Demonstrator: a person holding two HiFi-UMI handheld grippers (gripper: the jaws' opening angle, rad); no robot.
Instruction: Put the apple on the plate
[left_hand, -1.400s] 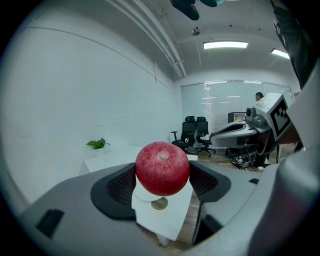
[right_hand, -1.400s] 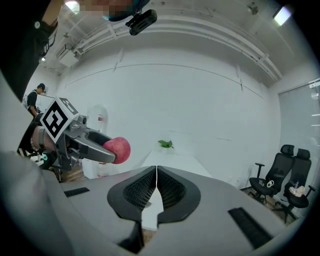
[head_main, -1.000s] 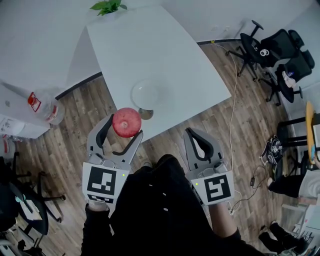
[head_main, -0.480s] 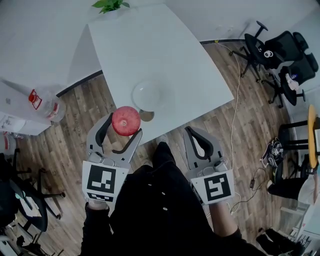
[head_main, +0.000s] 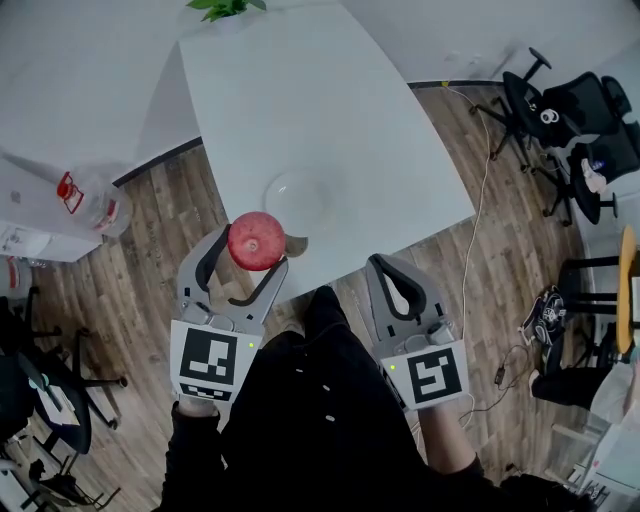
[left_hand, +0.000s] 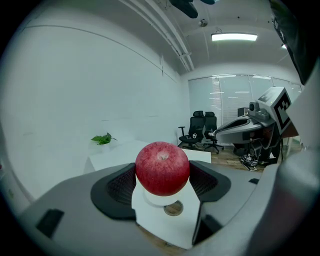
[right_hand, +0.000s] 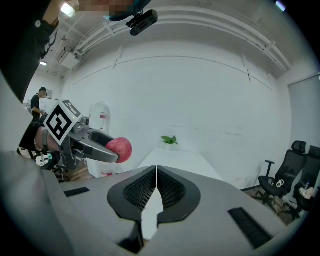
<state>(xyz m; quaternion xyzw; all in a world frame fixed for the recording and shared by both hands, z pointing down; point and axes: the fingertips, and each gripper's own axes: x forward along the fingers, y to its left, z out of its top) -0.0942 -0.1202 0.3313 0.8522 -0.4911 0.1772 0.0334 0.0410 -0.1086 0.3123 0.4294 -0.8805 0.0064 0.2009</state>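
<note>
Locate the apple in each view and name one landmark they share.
Head view: apple left of centre, in the left hand-held gripper.
Left gripper view: centre, between the jaws.
Right gripper view: left of centre, at mid-height.
Shared landmark: green plant at the white table's far end.

We find bright, even indoor lighting. In the left gripper view a ceiling light panel (left_hand: 234, 37), high and right of the fingers (left_hand: 117, 187), is overexposed. In the head view the white surface (head_main: 300, 100) beyond the fingers is washed out, and the plate (head_main: 297, 192) barely separates from it. The apple (left_hand: 162, 167) is sharp, with a soft sheen on top. Both gripper views show strong fisheye bending and dark corners, and the nearest gripper parts are blurred.
</note>
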